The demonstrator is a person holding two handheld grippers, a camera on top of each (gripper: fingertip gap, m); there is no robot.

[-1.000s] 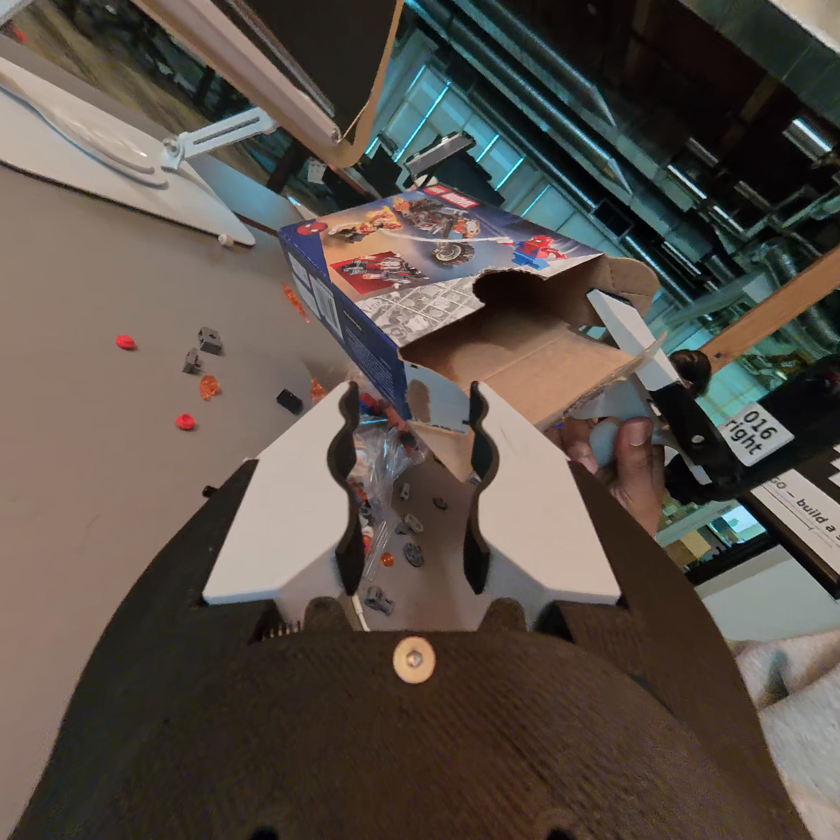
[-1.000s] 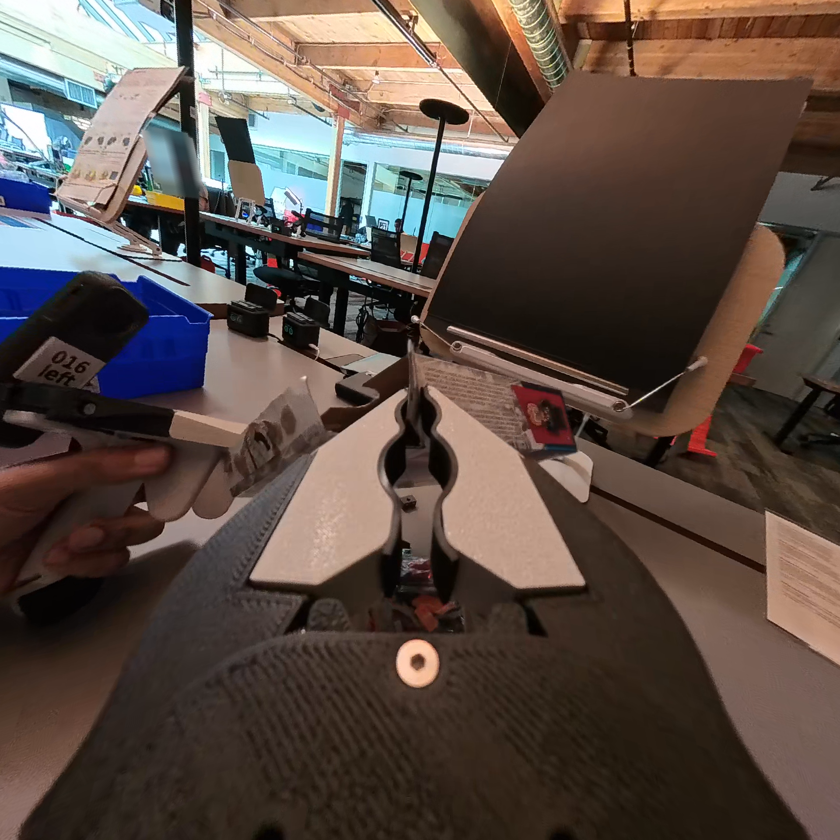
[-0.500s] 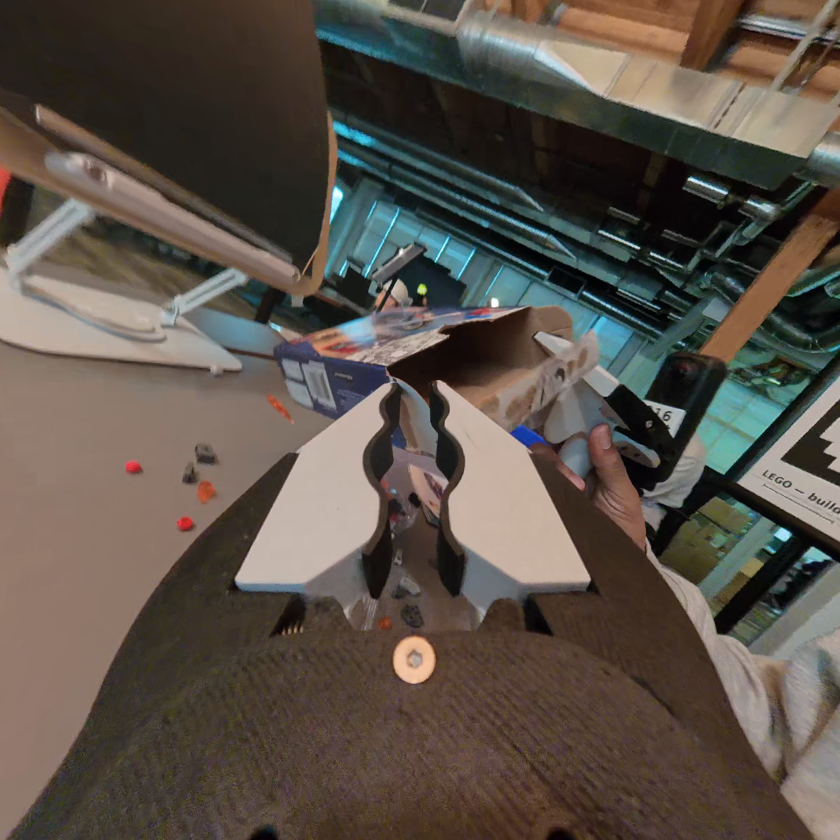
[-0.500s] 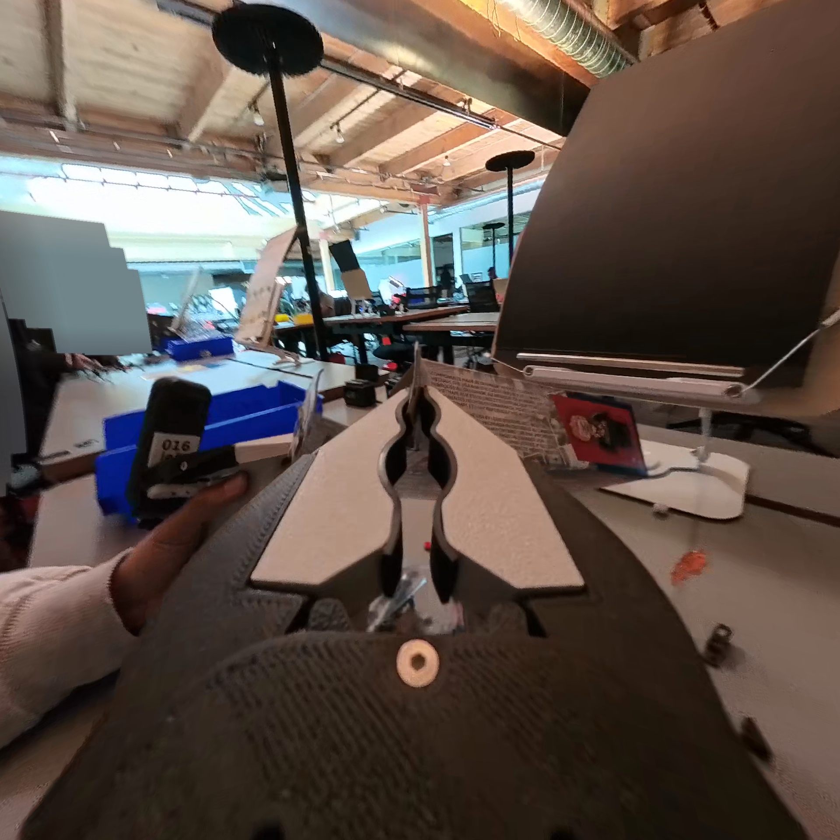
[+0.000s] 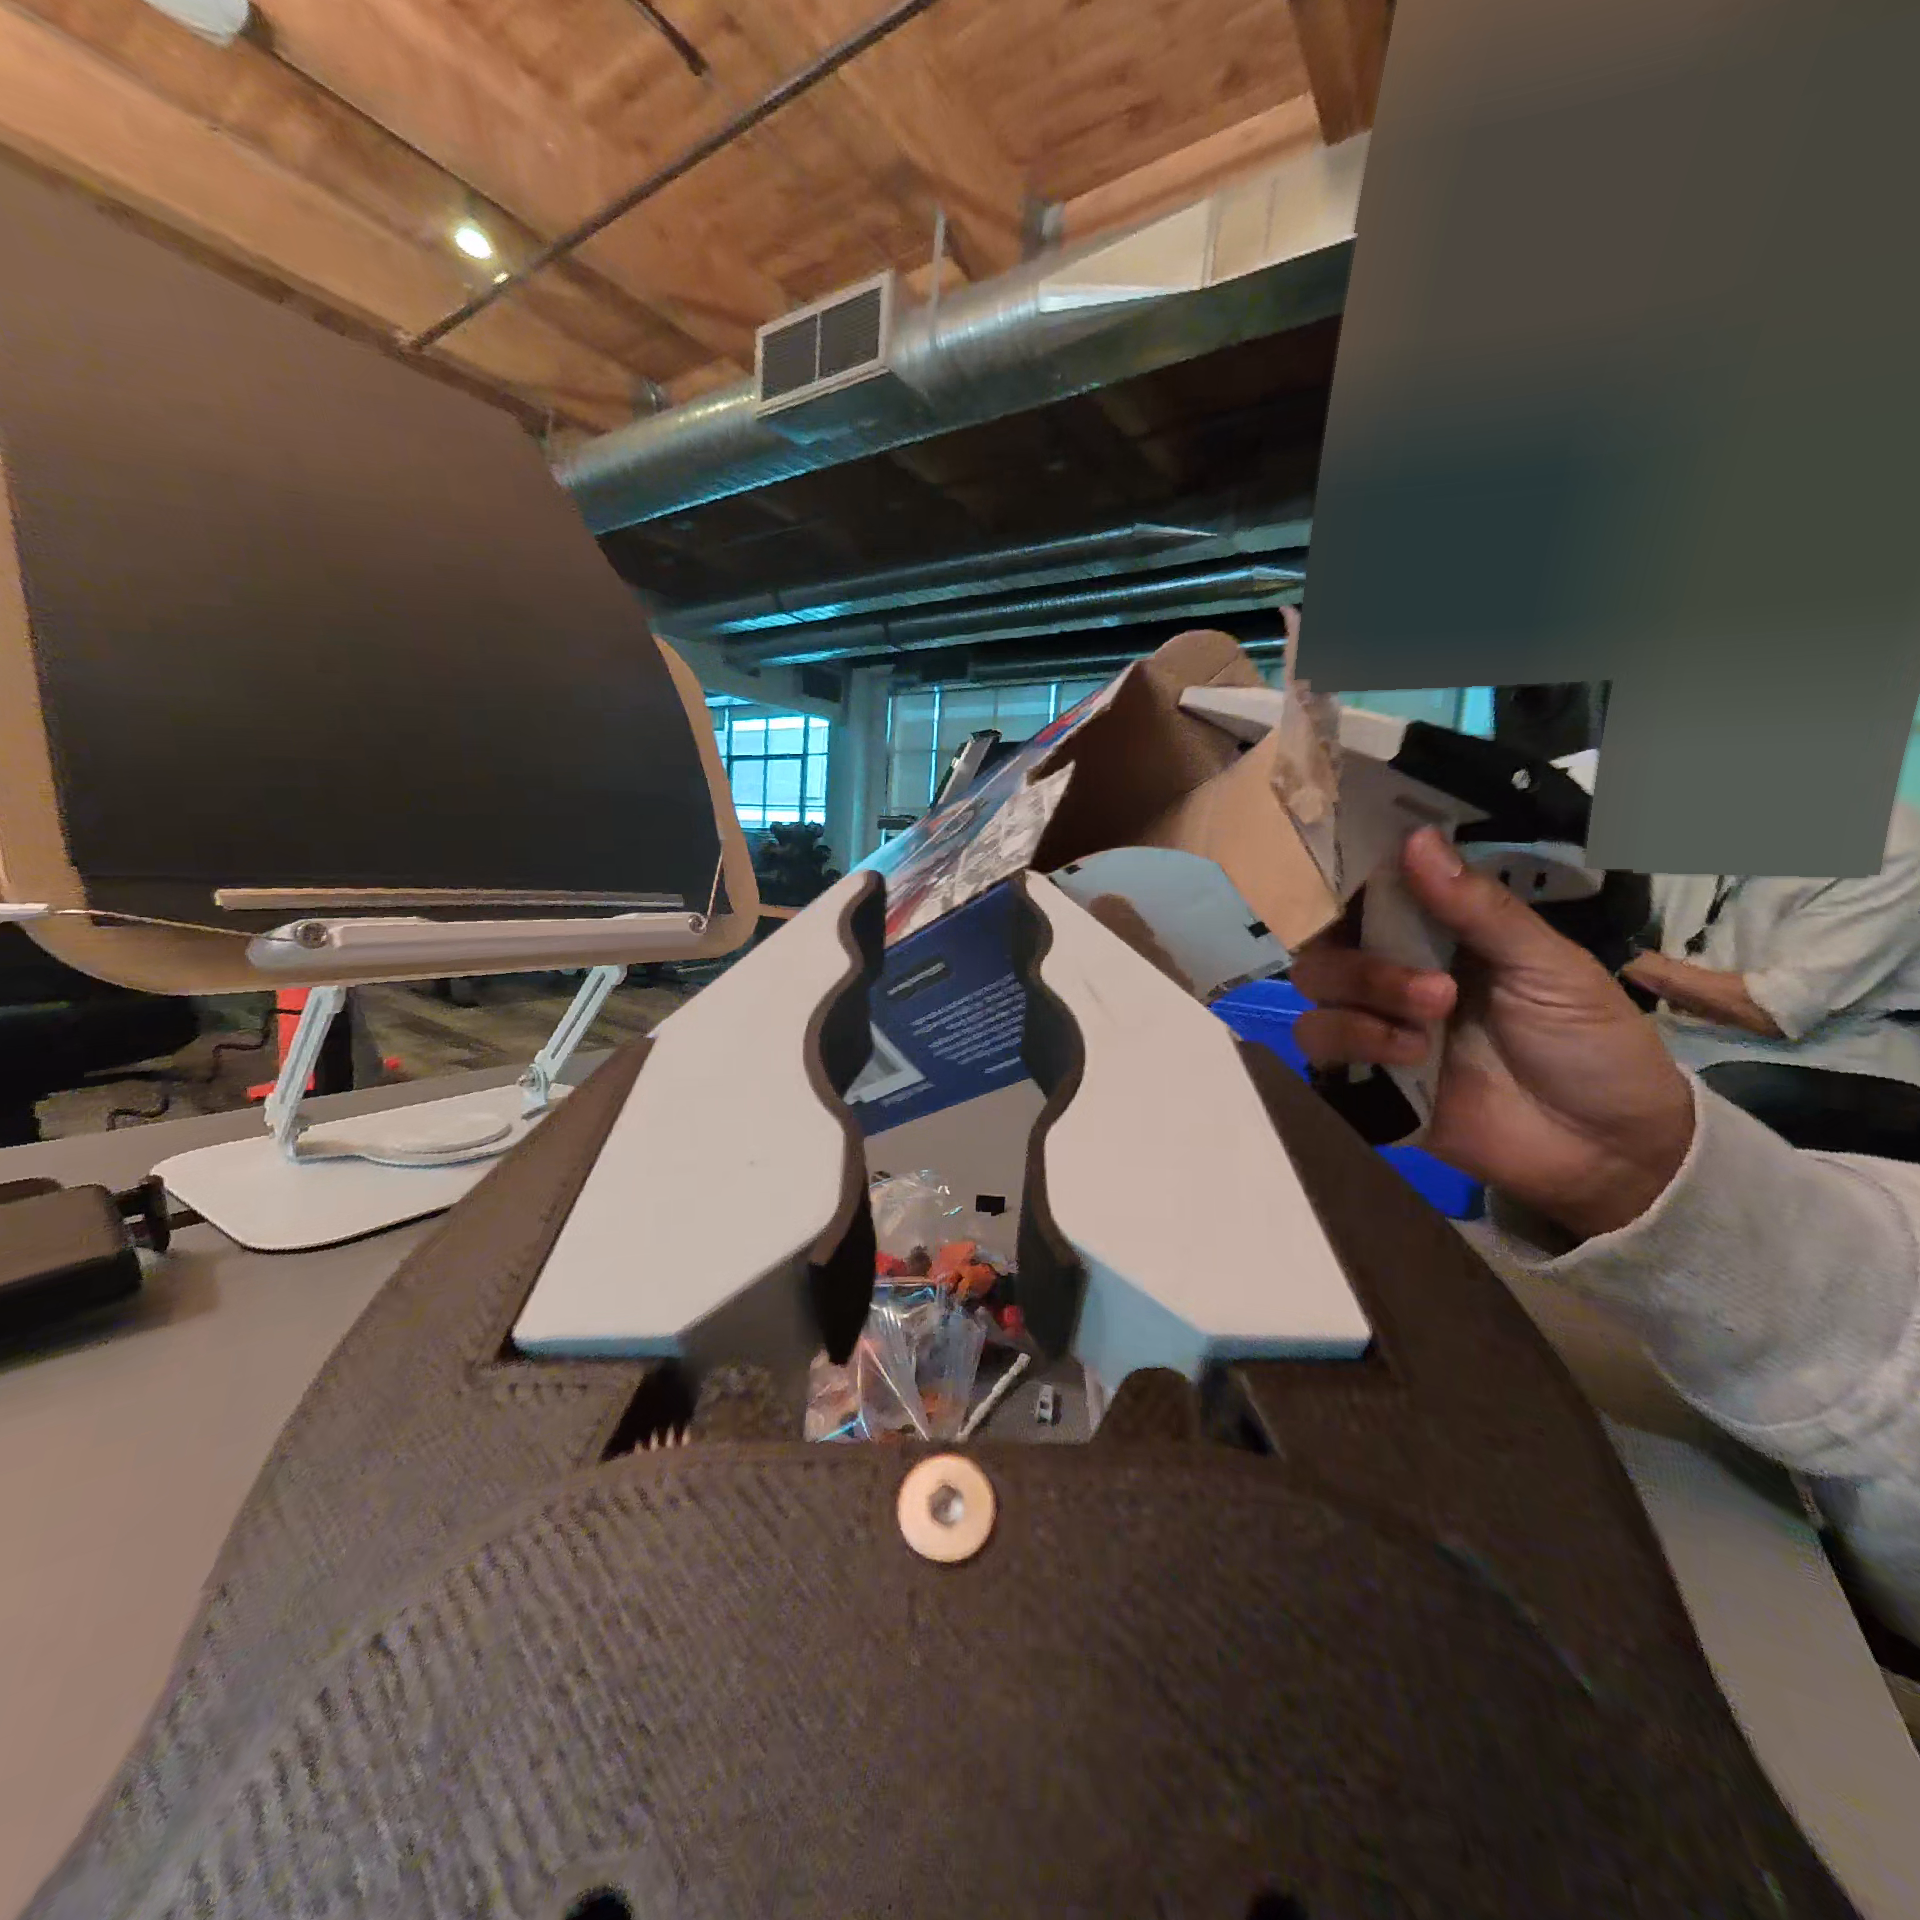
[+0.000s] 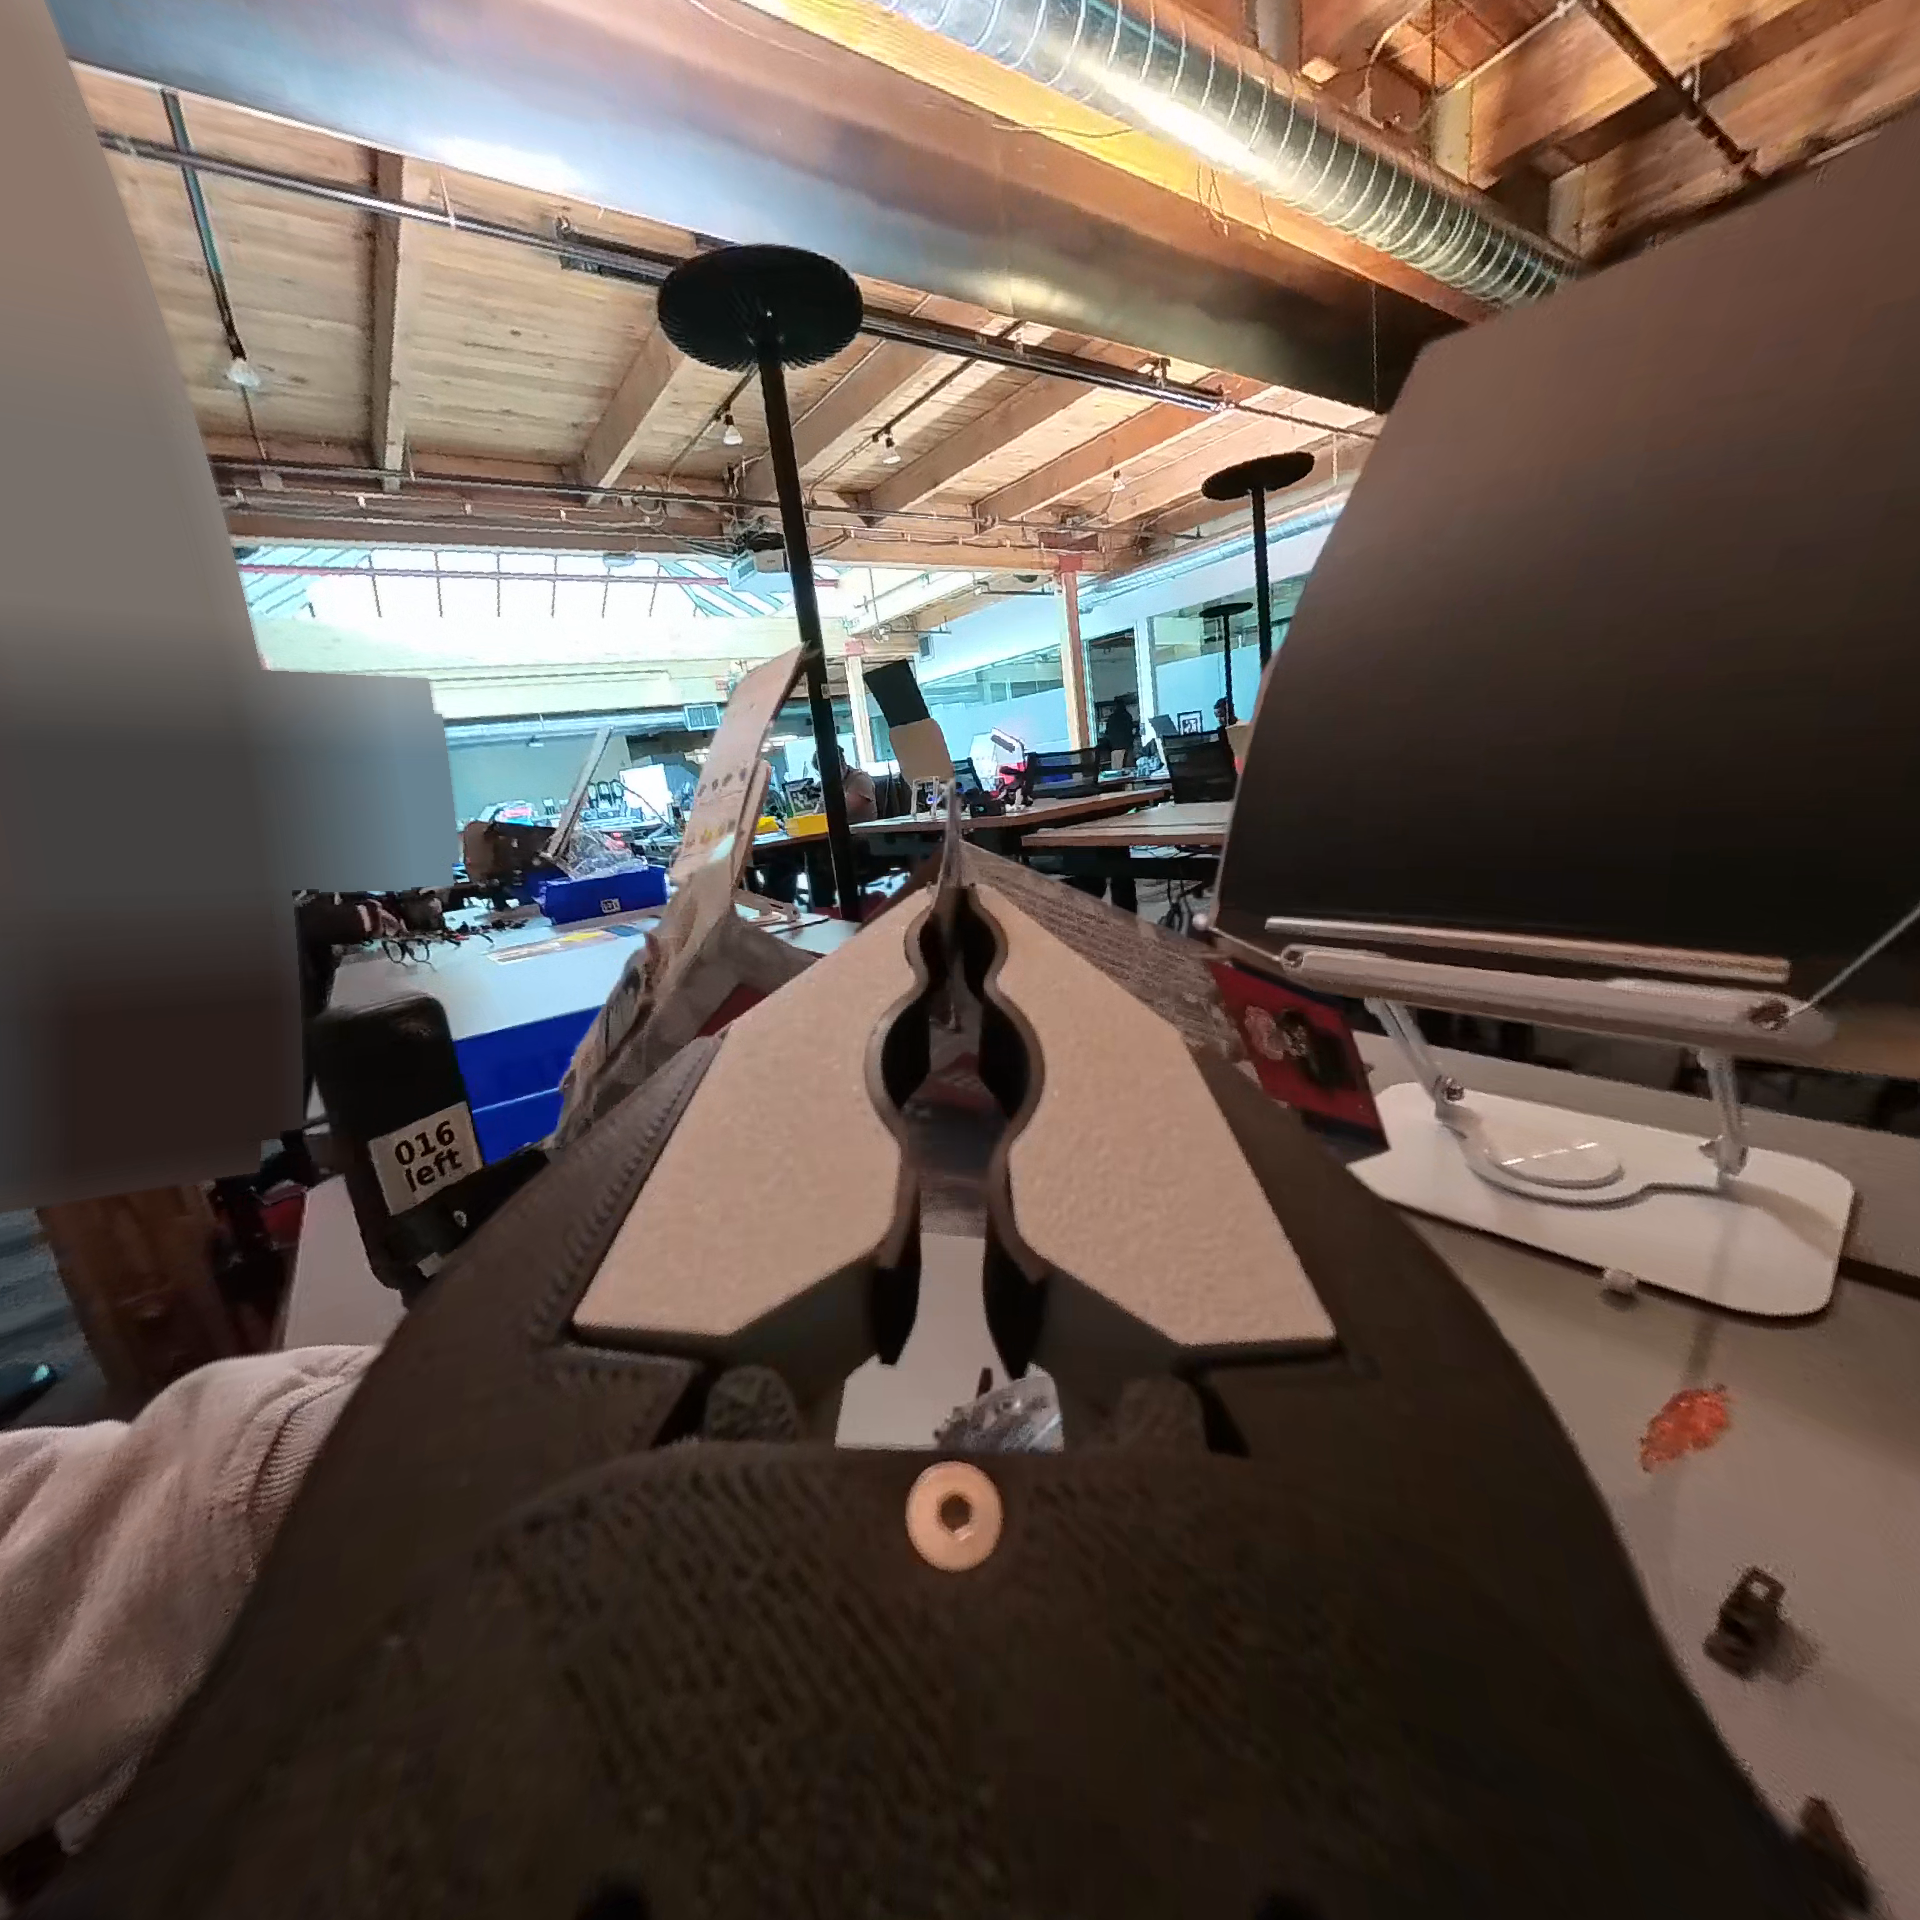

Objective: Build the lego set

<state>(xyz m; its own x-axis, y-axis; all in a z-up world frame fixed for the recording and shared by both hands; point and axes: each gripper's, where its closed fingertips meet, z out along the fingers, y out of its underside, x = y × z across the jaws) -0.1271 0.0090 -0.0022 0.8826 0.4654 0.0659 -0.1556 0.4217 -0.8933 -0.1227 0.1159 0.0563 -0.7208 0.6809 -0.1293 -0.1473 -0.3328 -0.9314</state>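
Note:
The blue lego box (image 5: 961, 1023) is held up in the air, open cardboard end (image 5: 1174, 790) towards the right. My right gripper (image 6: 951, 909) is shut on a thin flap of the lego box (image 6: 1101, 940); it also shows in the left wrist view (image 5: 1382, 821), held by a hand (image 5: 1527, 1049). My left gripper (image 5: 951, 914) is open and empty, its tips just below the box's lower corner. A clear bag of lego pieces (image 5: 914, 1320) lies on the grey table (image 5: 135, 1455) between its fingers. The left gripper's body (image 6: 410, 1132) shows in the right wrist view, its fingers hidden.
A white stand with a dark board (image 5: 416, 935) is at the left, and also shows in the right wrist view (image 6: 1579, 1195). Loose orange (image 6: 1683, 1413) and dark (image 6: 1751, 1636) pieces lie on the table. A blue bin (image 6: 520, 1049) is behind. A black device (image 5: 62, 1247) lies at far left. The tips of one gripper are about 12 cm away from the tips of the other.
The box has been lifted and tipped up by the right gripper. Both views have swung upward. My left gripper narrowed half a second ago and has opened a little since.

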